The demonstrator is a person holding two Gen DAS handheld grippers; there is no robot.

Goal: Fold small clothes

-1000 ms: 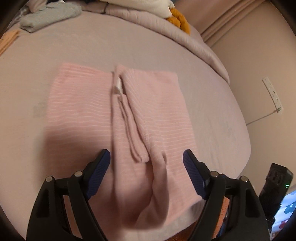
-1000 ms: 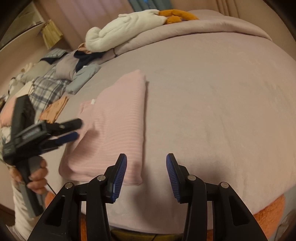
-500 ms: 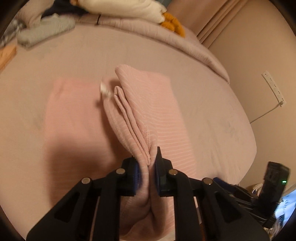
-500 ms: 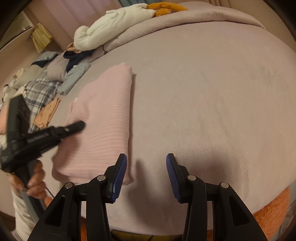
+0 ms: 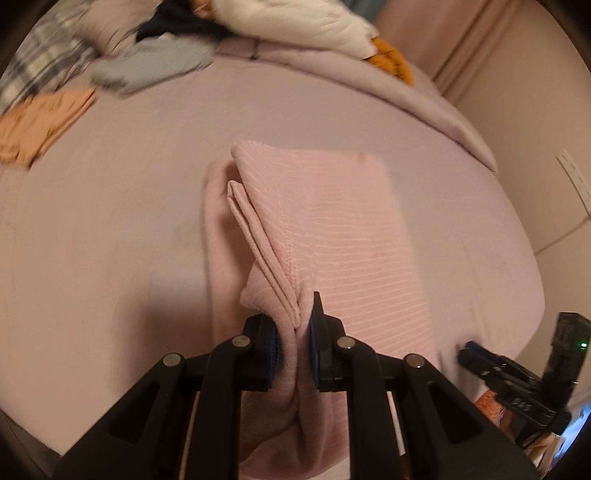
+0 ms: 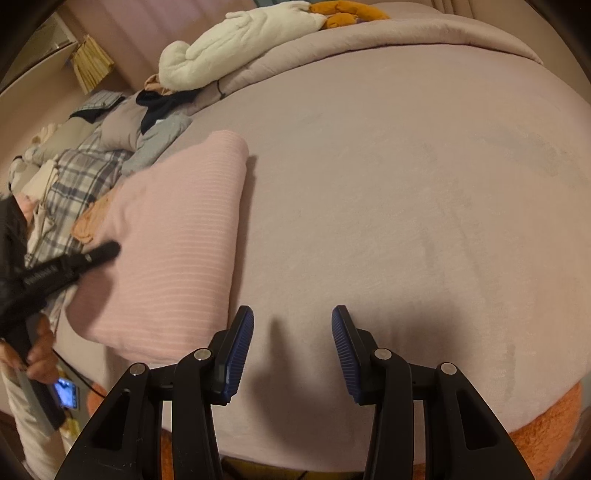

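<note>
We had our left gripper (image 5: pixel 293 339) clamped on a bunched edge of the pale pink, white-striped knit garment (image 5: pixel 332 236), its black fingers with blue ribbed pads pinching several stacked layers of cloth between them. From that pinch the lifted layers ran away from us as a raised flap, its stitched hem showing, and leaned over the flat part of the garment on the right, while a narrower strip of the same pink cloth lay flat on the left. The garment rested on the mauve plush bedspread (image 5: pixel 110 221), near the bed's front edge. Our right gripper (image 6: pixel 292 350) hung with its fingers spread and nothing between them, over bare bedspread just to the right of the garment's near corner, not touching it. From the right wrist view we saw the left gripper (image 6: pixel 99 253) reaching onto the garment (image 6: pixel 177 251) from the left, held in a bare hand (image 6: pixel 38 358). Farther back lay a folded peach cloth (image 5: pixel 40 122), a grey garment (image 5: pixel 147 68), a plaid garment (image 6: pixel 81 173) and a white plush toy (image 6: pixel 240 40) on the rolled duvet (image 6: pixel 406 33).
</note>
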